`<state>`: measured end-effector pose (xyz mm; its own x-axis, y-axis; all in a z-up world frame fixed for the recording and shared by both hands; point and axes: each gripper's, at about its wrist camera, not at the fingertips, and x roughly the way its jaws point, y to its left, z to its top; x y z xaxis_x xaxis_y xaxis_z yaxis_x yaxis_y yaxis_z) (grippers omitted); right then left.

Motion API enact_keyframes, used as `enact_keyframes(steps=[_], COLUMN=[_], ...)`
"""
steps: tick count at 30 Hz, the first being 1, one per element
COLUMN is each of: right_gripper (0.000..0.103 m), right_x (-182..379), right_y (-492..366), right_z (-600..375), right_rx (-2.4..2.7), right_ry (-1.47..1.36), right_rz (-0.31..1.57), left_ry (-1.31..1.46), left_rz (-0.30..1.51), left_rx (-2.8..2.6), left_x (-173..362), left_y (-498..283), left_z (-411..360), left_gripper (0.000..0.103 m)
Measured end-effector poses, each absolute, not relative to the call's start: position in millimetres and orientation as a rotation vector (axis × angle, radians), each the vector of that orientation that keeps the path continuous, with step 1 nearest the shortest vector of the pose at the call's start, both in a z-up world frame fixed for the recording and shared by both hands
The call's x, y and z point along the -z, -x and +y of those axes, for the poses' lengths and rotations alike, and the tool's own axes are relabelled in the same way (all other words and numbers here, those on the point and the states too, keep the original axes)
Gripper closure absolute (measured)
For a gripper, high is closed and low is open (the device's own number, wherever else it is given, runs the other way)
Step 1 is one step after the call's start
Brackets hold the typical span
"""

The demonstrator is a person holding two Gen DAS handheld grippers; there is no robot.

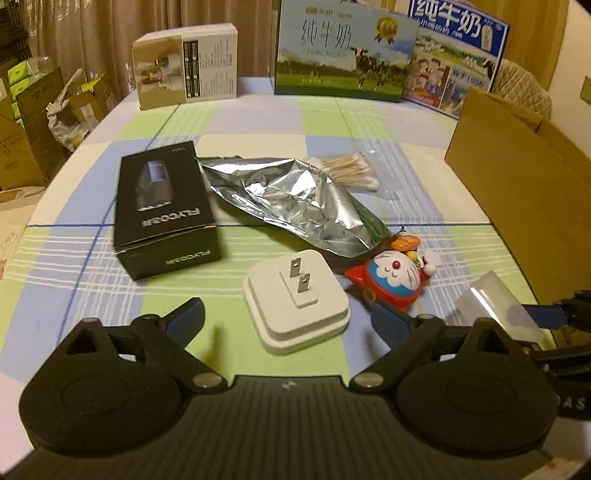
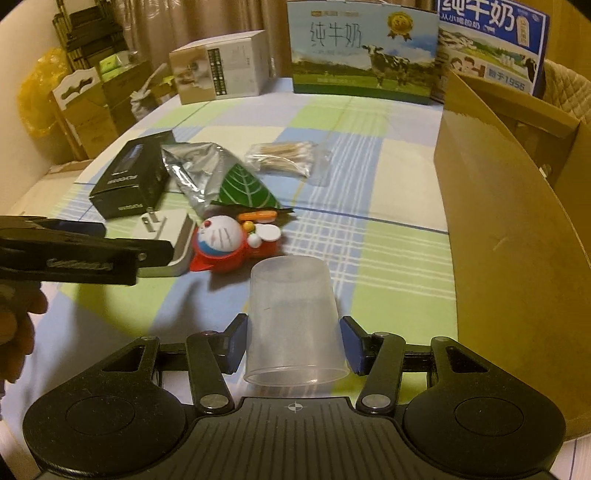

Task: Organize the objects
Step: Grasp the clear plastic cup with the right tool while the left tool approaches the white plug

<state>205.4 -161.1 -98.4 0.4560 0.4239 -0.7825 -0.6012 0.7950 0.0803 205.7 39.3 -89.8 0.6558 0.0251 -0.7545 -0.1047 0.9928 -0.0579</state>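
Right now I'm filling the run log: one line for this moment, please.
left gripper: open, around white plug adapter | right gripper: brackets upside-down clear cup, grip unclear | cardboard box: right

Beige curtains (image 1: 110, 33), stacked cartons (image 1: 22, 122)

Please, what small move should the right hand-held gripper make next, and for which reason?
Probably close the right hand-held gripper gently on the translucent plastic cup. The cup lies between its two blue pads, but both pads seem to stand slightly clear of its walls, so it is not yet held. The open cardboard box stands just to the right as a likely destination.
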Motion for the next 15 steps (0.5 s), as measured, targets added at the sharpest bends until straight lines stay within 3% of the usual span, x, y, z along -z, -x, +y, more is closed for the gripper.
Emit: enact_keyframes(steps=[15], right_gripper=[0.053], right_x=[102], right_y=[-210], right_z=[-165], right_rx=[-0.62], right_ry=[0.207], right_rz=[0.907], left_ry=[0.081], left_rz=[0.899], left_rx=[-0.096], left_x=[108], left_y=[-224], left_z=[31], left_gripper=[0.039])
